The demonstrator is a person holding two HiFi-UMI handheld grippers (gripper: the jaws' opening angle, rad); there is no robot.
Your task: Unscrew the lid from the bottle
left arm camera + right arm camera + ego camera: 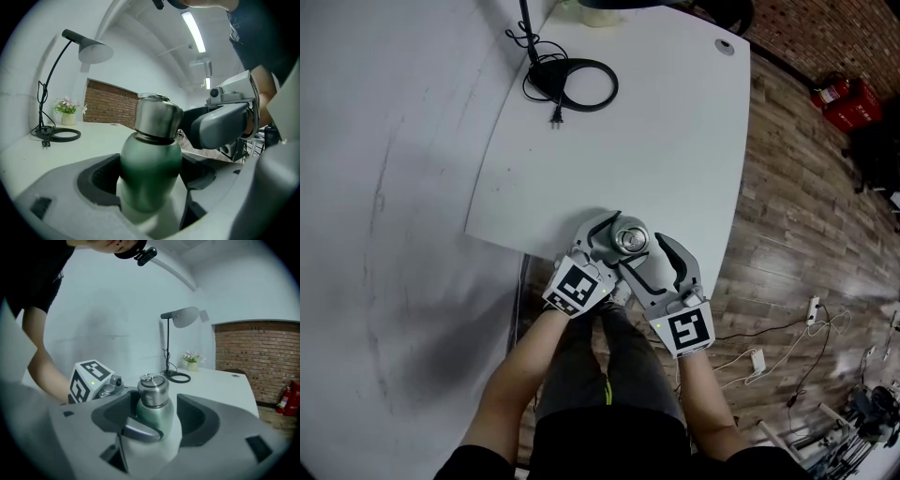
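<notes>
A green metal bottle with a steel lid stands at the near edge of the white table. From above only its lid shows. My left gripper is shut on the bottle's green body, and one of its fingers wraps across the front. My right gripper reaches in from the right at lid height. Its jaws stand open, wide on either side of the lid, with gaps showing on both sides. In the left gripper view one right finger hangs just right of the lid.
A black desk lamp with a ring base and a loose plug stands at the table's far side, with a small flower pot beyond it. Wooden floor lies to the right, with cables and a red fire extinguisher.
</notes>
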